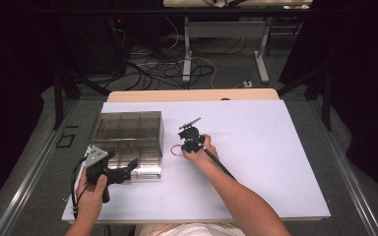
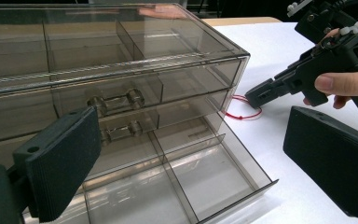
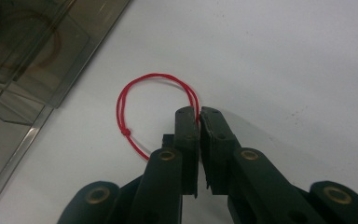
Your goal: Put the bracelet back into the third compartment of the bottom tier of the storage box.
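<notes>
A loop of red string lies on the white table, just right of a smoky clear drawer box. My right gripper is shut on the loop's right side, and the string runs down between the pads. In the high view, my right gripper sits tip-down on the red string. The box's bottom drawer is pulled out and its compartments look bare. My left gripper stands open in front of that drawer, holding nothing. From there I see the red string under my right gripper.
The box has two upper drawers with small handles, both pushed in. A wooden strip edges the table's far side. Beyond it are table legs and cables on the floor. White surface stretches to the right of my right arm.
</notes>
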Demonstrator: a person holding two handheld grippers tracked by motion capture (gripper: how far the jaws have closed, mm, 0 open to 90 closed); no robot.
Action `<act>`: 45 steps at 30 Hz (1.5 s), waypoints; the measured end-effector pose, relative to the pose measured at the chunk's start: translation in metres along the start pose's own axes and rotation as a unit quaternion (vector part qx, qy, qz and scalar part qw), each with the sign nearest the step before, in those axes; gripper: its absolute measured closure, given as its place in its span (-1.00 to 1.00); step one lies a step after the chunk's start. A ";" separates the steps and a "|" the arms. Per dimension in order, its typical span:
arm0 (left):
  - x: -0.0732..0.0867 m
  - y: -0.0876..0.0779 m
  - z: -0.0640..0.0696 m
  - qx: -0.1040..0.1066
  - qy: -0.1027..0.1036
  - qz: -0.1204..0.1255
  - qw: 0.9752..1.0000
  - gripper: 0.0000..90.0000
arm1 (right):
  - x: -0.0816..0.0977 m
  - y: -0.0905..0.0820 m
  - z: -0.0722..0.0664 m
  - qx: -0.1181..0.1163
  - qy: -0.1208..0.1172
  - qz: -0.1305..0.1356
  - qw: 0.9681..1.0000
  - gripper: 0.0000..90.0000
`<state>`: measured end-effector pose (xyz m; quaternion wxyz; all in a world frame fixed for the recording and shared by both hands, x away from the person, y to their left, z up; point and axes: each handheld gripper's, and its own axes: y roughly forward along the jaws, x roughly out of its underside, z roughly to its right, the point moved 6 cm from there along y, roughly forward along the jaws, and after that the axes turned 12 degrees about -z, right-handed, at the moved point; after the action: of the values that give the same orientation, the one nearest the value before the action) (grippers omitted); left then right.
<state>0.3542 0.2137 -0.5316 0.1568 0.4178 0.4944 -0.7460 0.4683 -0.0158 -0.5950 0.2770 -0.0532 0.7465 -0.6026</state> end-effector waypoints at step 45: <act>0.000 0.000 0.000 -0.001 -0.002 0.001 1.000 -0.91 | -0.003 -0.025 0.001 -0.018 0.001 0.041 0.999 0.94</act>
<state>0.3543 0.2142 -0.5313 0.1590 0.4169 0.4940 -0.7462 0.4651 -0.0225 -0.5704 0.2997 -0.0269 0.7588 -0.5776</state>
